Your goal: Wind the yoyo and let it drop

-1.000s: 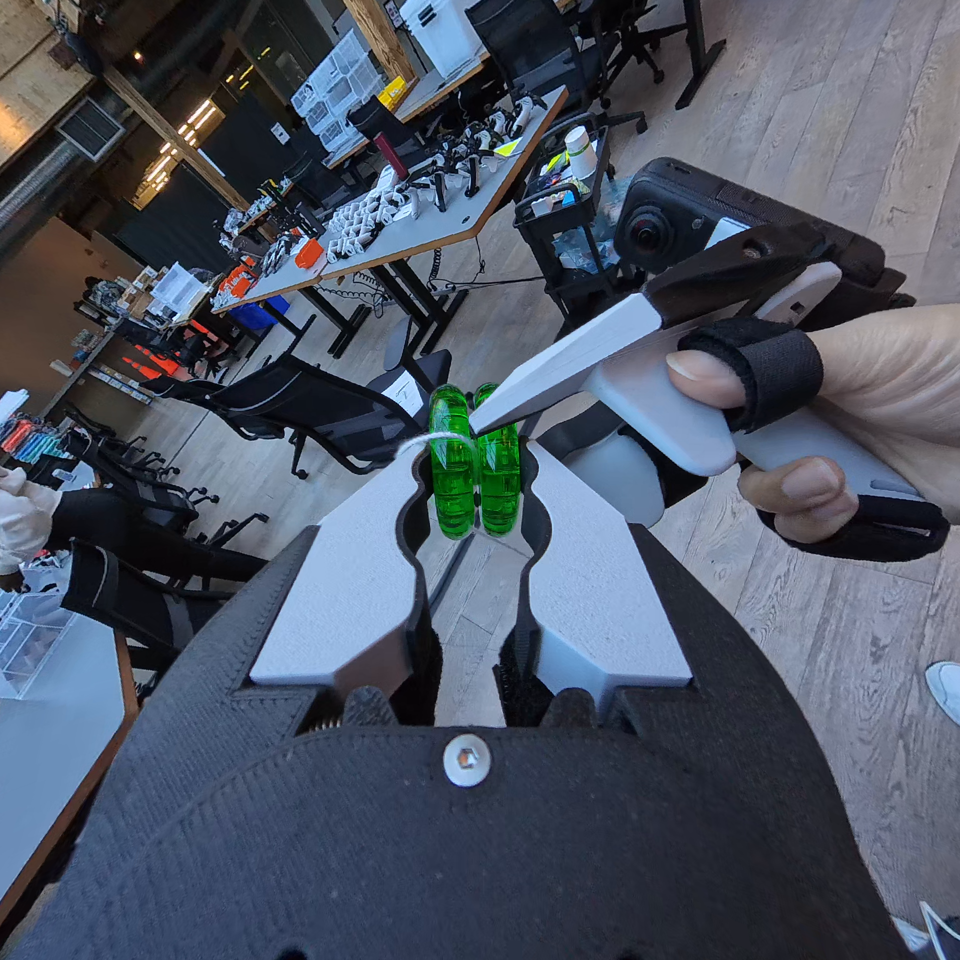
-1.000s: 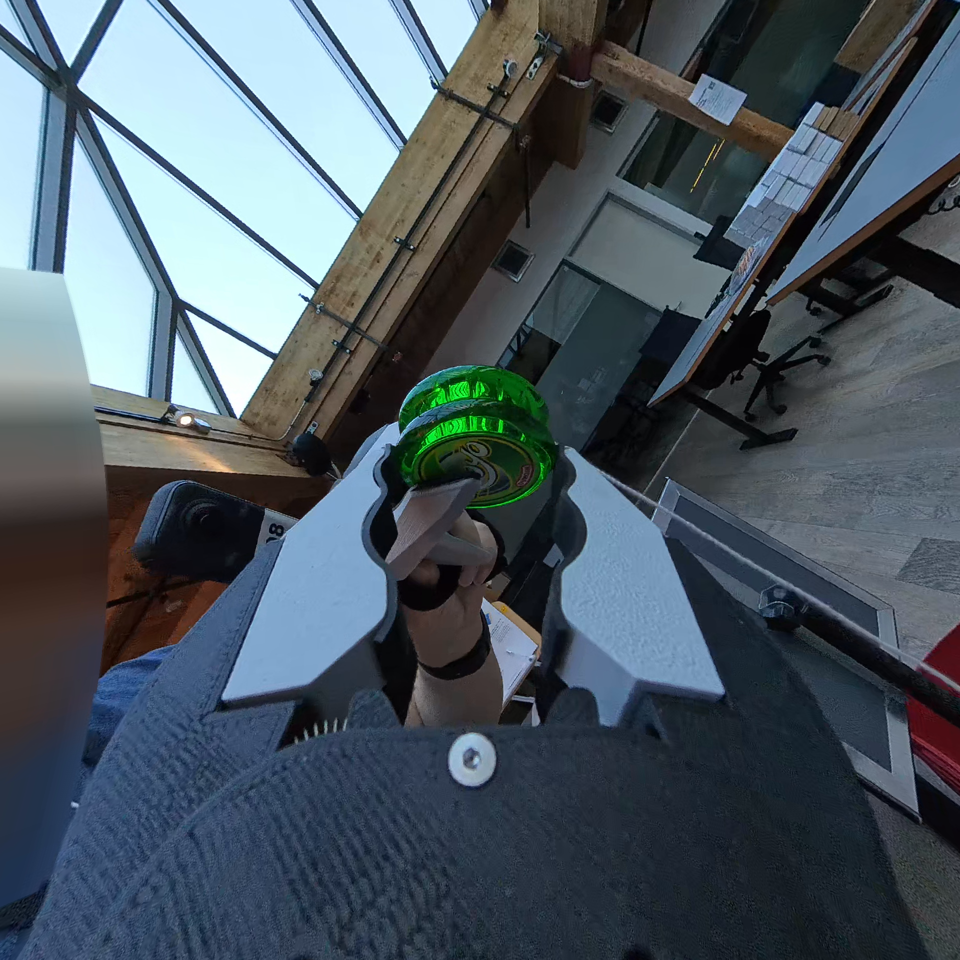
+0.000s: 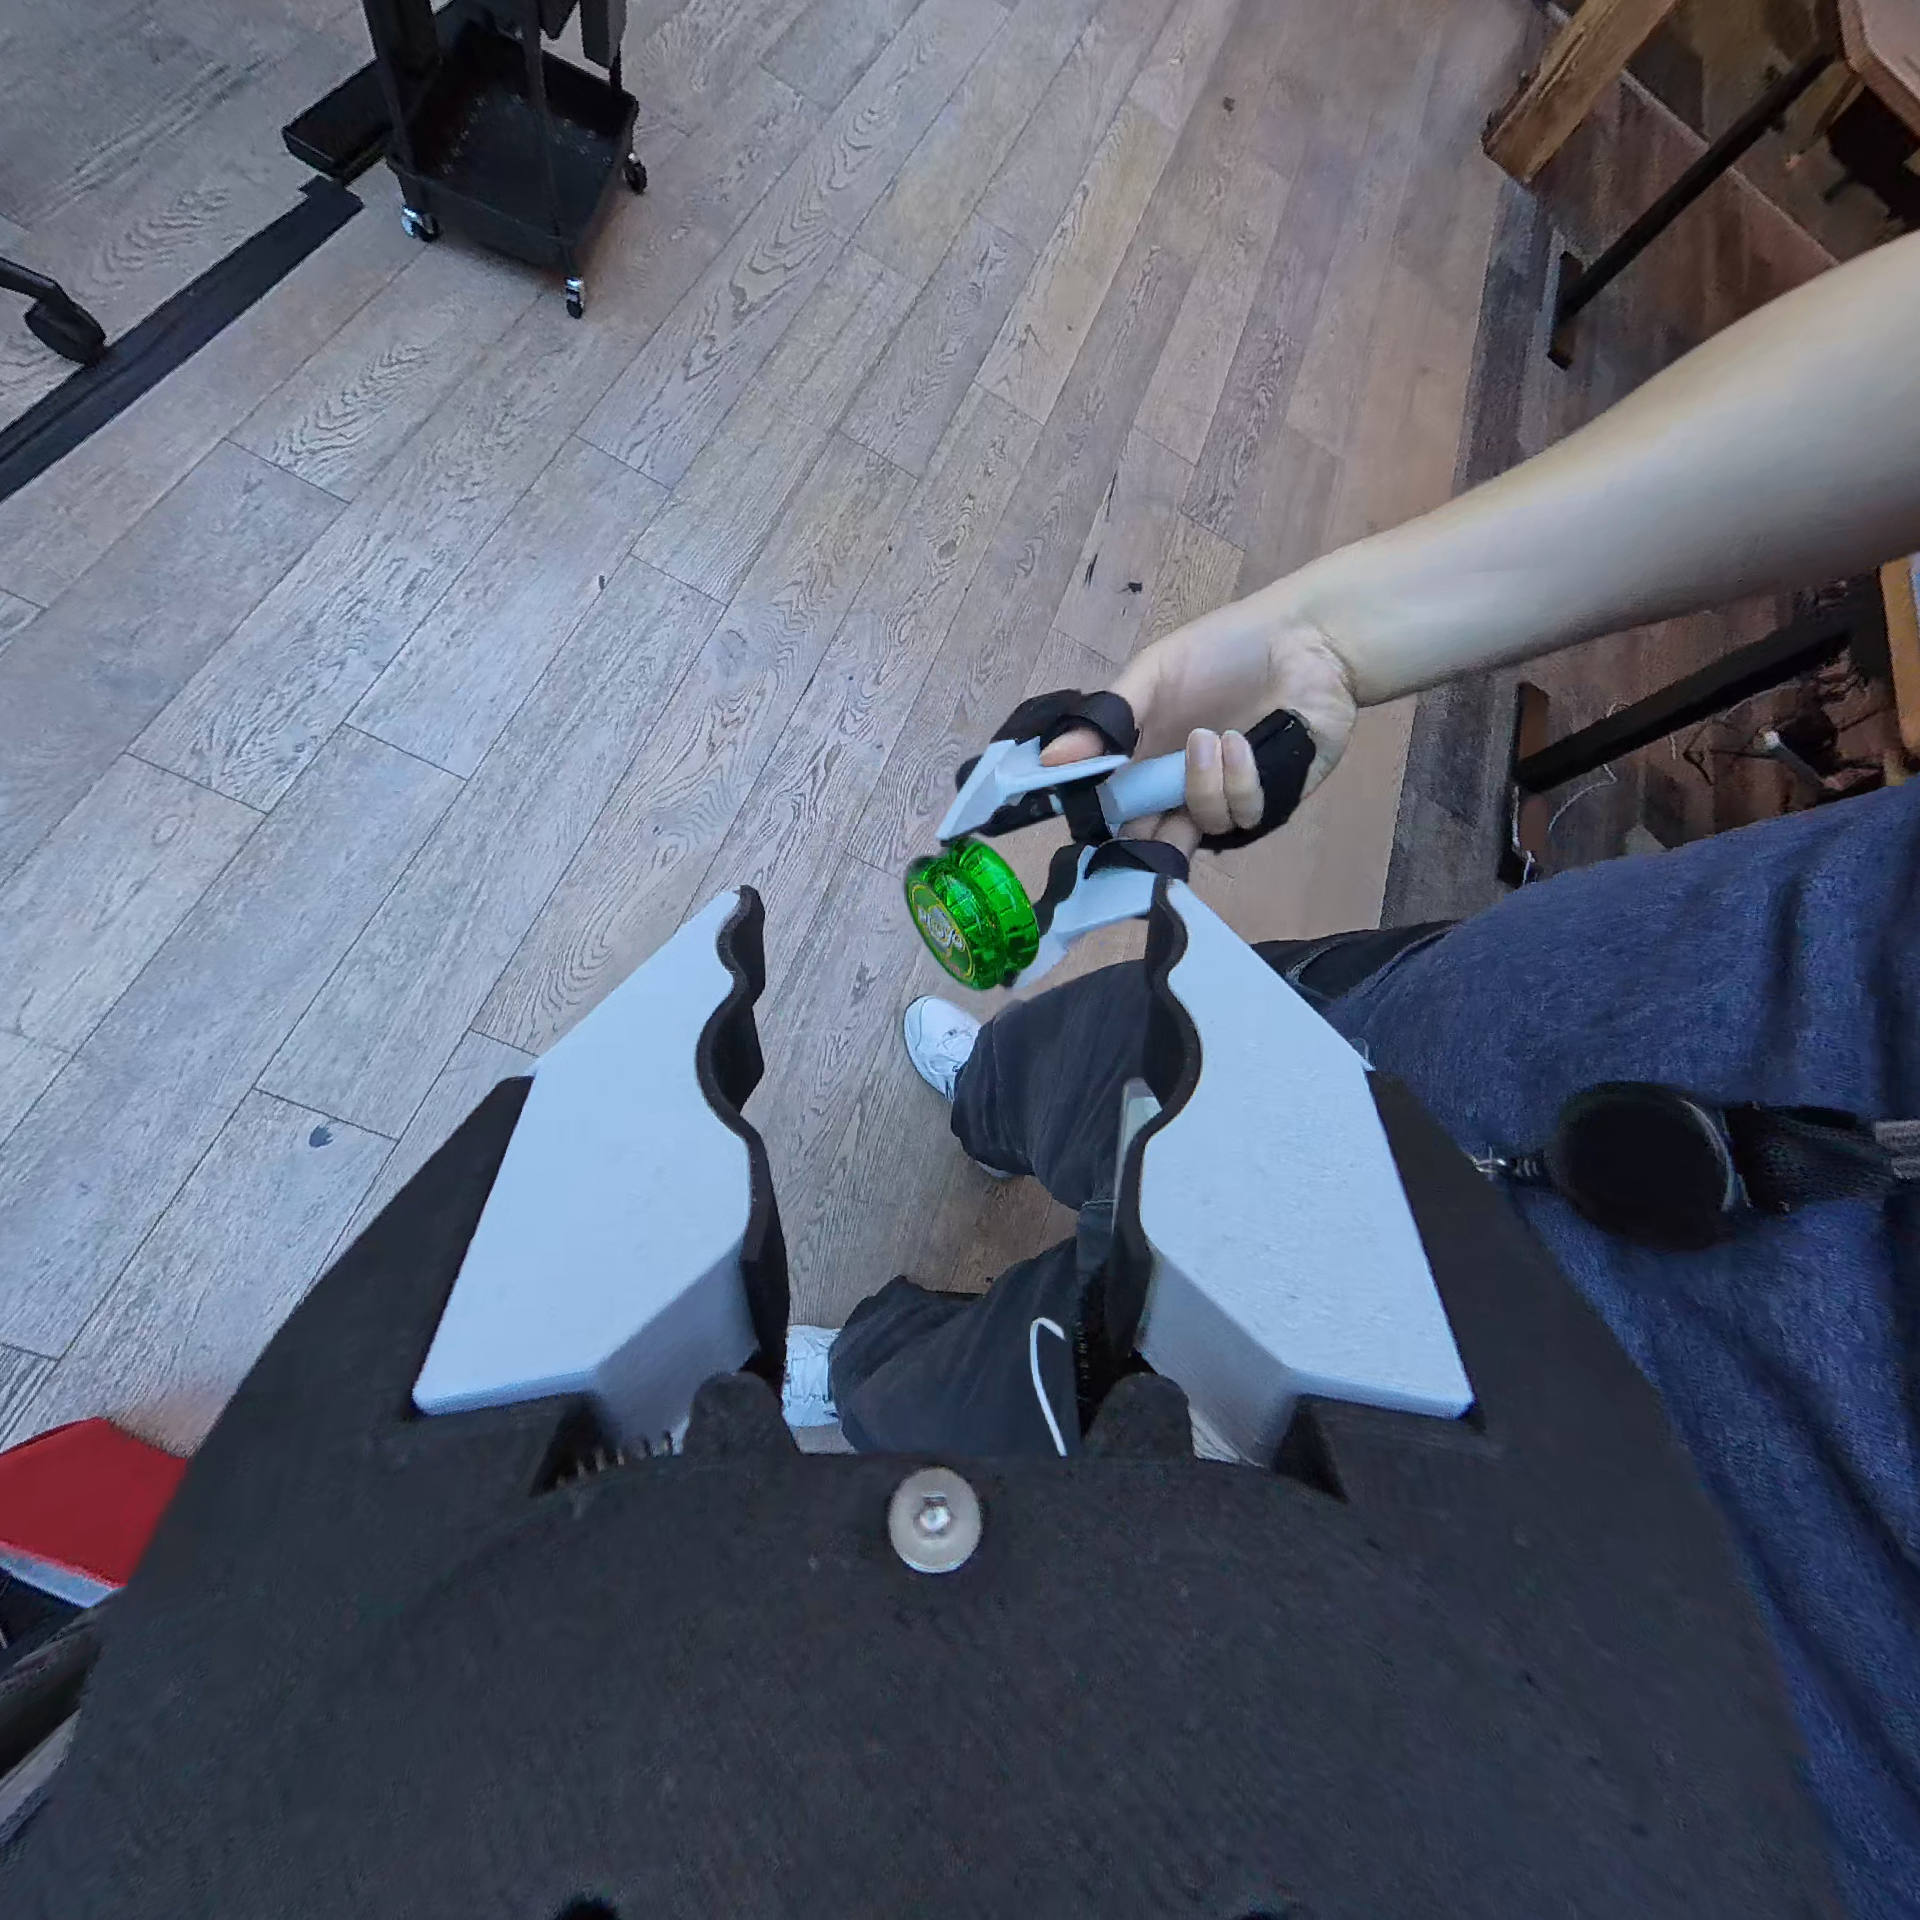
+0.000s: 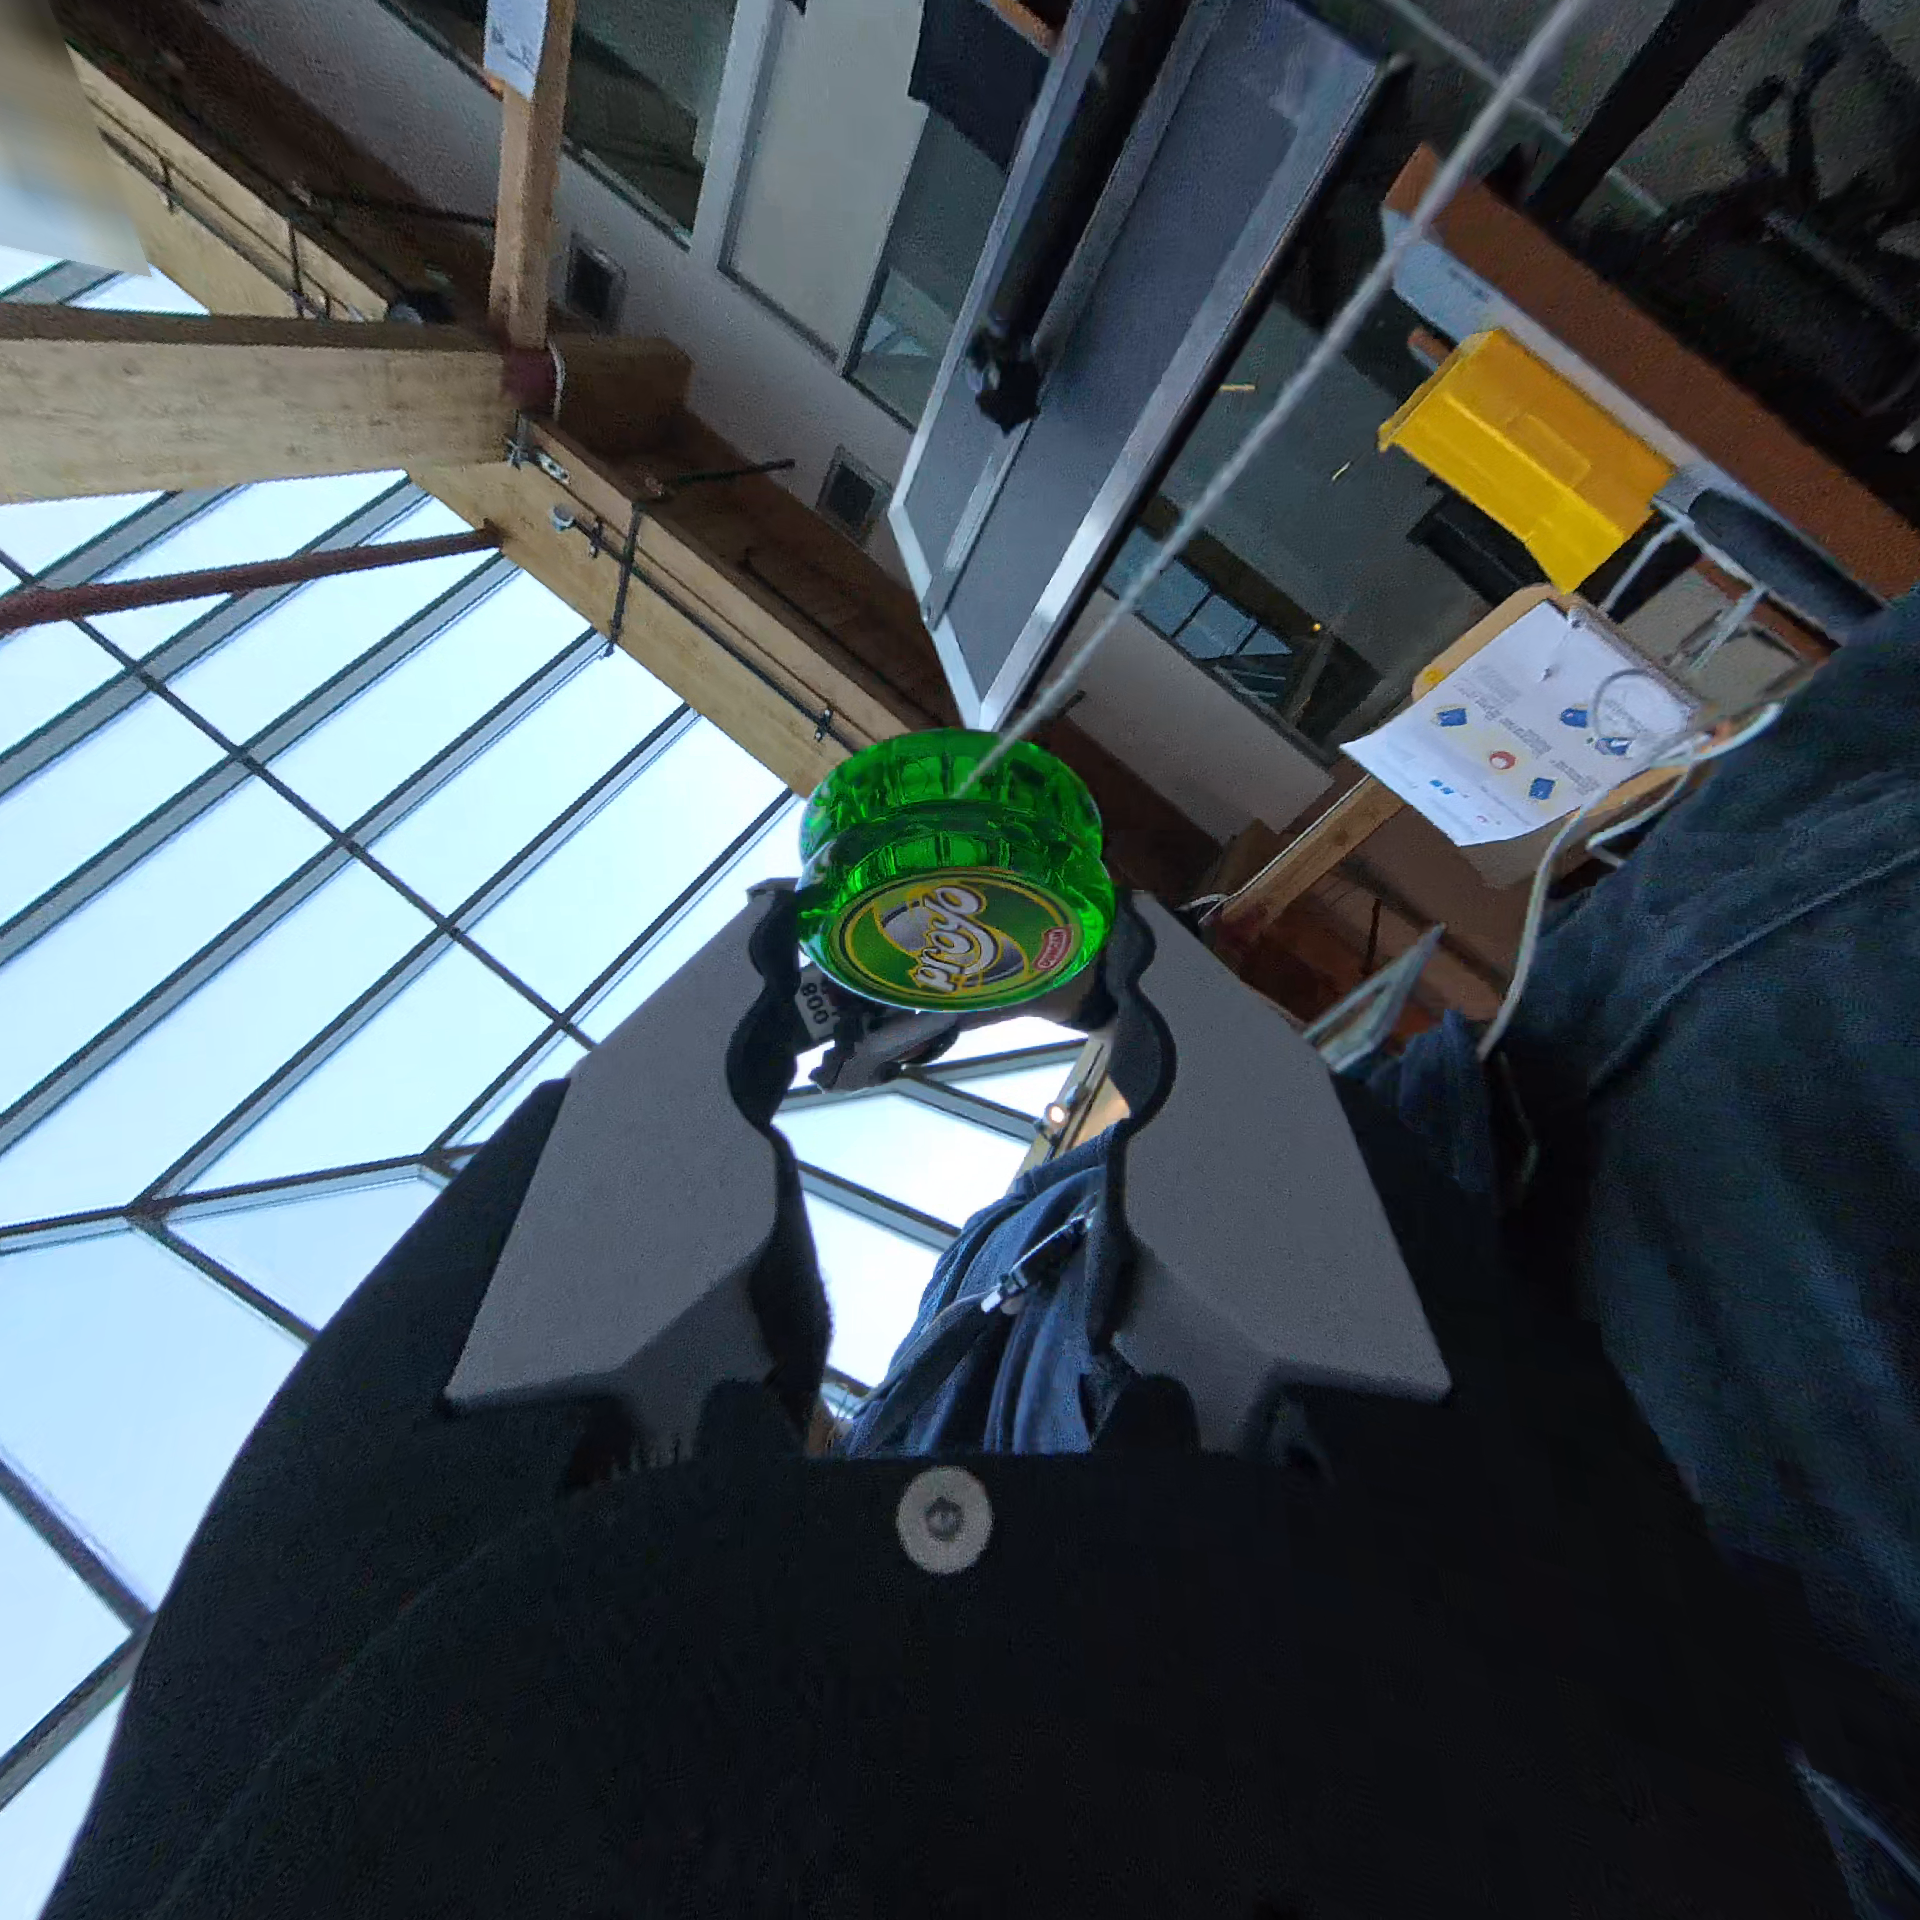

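Note:
The green transparent yoyo (image 4: 951, 894) sits between the fingertips of my right gripper (image 4: 954, 899), which is shut on it by its rims. Its white string (image 4: 1195, 499) runs from the groove up to the right, out of frame. In the left wrist view the same yoyo (image 3: 971, 914) shows farther off above the floor, pinched in the right gripper (image 3: 982, 906) held by a hand (image 3: 1226, 717). My left gripper (image 3: 954, 894) is open and empty, well above and apart from the yoyo.
Wooden plank floor (image 3: 520, 623) lies below. A black wheeled cart (image 3: 499, 135) stands at the far left. The person's dark trouser legs (image 3: 1039, 1091) and white shoe (image 3: 935, 1039) are below the grippers. A red object (image 3: 73, 1496) is at the lower left. A yellow bin (image 4: 1517, 457) is on a shelf.
My left gripper has let go of the yoyo, opened, and moved away above it. The right gripper has closed on the yoyo and now holds it alone.

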### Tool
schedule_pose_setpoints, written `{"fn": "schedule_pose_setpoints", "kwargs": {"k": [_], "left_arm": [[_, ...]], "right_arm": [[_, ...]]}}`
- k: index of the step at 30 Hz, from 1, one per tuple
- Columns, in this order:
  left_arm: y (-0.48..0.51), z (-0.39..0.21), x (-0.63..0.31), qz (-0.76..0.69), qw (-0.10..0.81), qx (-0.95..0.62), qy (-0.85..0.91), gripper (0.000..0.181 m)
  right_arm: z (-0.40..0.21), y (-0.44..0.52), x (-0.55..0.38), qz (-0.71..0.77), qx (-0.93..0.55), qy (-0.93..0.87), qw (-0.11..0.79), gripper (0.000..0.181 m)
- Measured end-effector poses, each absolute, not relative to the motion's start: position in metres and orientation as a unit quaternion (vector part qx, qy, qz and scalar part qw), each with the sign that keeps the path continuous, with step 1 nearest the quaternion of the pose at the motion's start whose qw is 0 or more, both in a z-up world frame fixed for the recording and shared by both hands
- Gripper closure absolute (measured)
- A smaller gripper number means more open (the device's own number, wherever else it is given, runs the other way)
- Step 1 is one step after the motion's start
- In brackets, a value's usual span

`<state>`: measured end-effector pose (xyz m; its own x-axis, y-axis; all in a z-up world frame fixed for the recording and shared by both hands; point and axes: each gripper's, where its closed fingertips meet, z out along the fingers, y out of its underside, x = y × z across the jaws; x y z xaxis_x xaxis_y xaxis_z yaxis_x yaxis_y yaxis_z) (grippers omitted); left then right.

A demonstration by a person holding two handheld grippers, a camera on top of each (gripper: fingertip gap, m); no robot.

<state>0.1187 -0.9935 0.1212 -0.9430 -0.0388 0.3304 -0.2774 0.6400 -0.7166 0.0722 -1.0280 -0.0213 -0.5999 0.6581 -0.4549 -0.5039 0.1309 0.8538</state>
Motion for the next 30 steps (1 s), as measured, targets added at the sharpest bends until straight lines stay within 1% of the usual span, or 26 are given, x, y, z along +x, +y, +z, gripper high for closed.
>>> {"fn": "schedule_pose_setpoints", "kwargs": {"k": [3,4,6,8,10,12,14,17,20,22,24,26,28,30], "left_arm": [[-0.986,0.118,0.114,0.417,0.148,0.100,-0.891,0.108],[-0.985,0.117,0.113,0.418,0.151,0.105,-0.890,0.108],[-0.983,0.117,0.112,0.421,0.157,0.112,-0.886,0.108],[-0.983,0.120,0.115,0.421,0.152,0.113,-0.887,0.108],[-0.985,0.129,0.119,0.427,0.142,0.106,-0.887,0.108],[-0.989,0.141,0.122,0.439,0.135,0.095,-0.883,0.109],[-0.995,0.153,0.122,0.455,0.131,0.082,-0.877,0.109],[-1.000,0.166,0.119,0.481,0.125,0.062,-0.866,0.110],[-1.002,0.169,0.115,0.504,0.121,0.053,-0.854,0.109],[-1.003,0.172,0.114,0.524,0.124,0.056,-0.841,0.109],[-1.002,0.175,0.113,0.546,0.129,0.060,-0.826,0.110],[-1.001,0.178,0.114,0.567,0.126,0.065,-0.811,0.111],[-1.000,0.178,0.117,0.582,0.117,0.069,-0.802,0.111],[-0.997,0.179,0.121,0.594,0.108,0.077,-0.793,0.111]], "right_arm": [[-0.056,-1.064,0.063,0.612,0.095,0.642,0.451,0.122],[-0.055,-1.069,0.062,0.613,0.101,0.632,0.463,0.123],[-0.031,-1.072,0.069,0.625,0.071,0.581,0.516,0.122],[-0.005,-1.066,0.075,0.604,-0.051,0.564,0.561,0.122],[0.005,-1.057,0.075,0.544,-0.230,0.583,0.558,0.122],[0.005,-1.062,0.072,0.470,-0.398,0.603,0.507,0.122],[0.008,-1.083,0.075,0.387,-0.528,0.608,0.449,0.122],[0.027,-1.125,0.089,0.278,-0.653,0.600,0.369,0.122],[0.048,-1.176,0.099,0.180,-0.772,0.568,0.224,0.122],[0.072,-1.202,0.107,0.144,-0.826,0.529,0.129,0.122],[0.102,-1.217,0.121,0.126,-0.860,0.491,0.056,0.122],[0.130,-1.229,0.148,0.077,-0.887,0.454,-0.002,0.122],[0.158,-1.235,0.182,0.015,-0.906,0.421,-0.041,0.122],[0.190,-1.227,0.219,-0.045,-0.916,0.398,-0.033,0.122]]}}
